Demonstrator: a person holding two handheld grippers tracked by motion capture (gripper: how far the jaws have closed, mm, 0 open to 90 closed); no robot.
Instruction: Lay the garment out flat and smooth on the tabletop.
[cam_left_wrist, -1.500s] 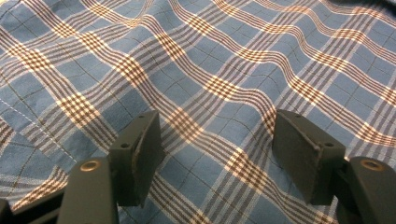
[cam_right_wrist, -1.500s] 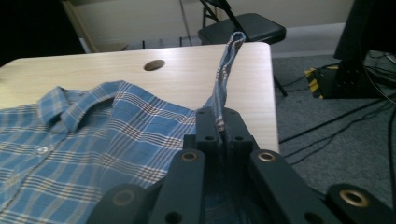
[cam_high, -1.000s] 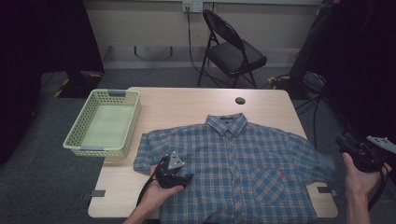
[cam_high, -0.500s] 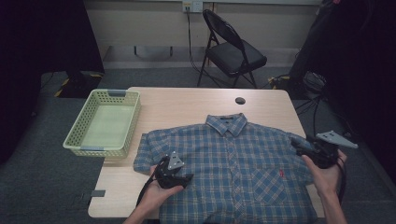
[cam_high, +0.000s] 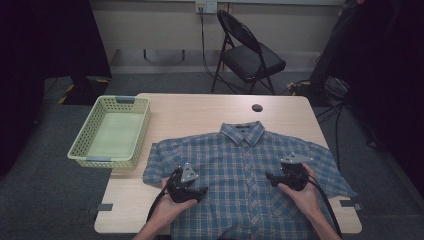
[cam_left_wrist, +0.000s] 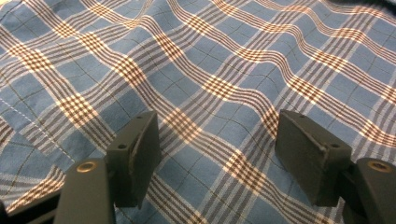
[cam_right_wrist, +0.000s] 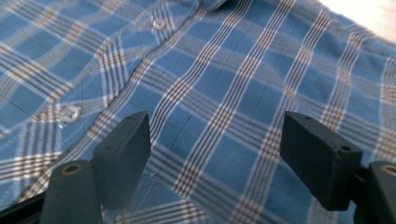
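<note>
Blue plaid shirt (cam_high: 245, 185) lies flat and face up on a pale wooden table (cam_high: 200, 115), buttoned, sleeves spread to either side. Its long axis runs from the collar, which points away from the person toward the far edge, down to the hem at the near edge. Beyond the collar the tabletop is bare, save a small dark round thing (cam_high: 257, 107); the shirt's right sleeve reaches almost to the table's right edge, and the hem runs to the near edge.

Left of the shirt, a green basket (cam_high: 112, 131) overhangs the table's left edge — apart from the sleeve. The left gripper (cam_high: 192, 192) hovers over the shirt's left front, jaws wide with cloth below and nothing pinched. The right gripper (cam_high: 275, 177) sits over the shirt's right chest; its jaws have just been opening — plaid and buttons (cam_right_wrist: 70, 113) show between them, ungripped.

Behind the table stands a black folding chair (cam_high: 247, 55) on grey carpet, by a pale wall.
</note>
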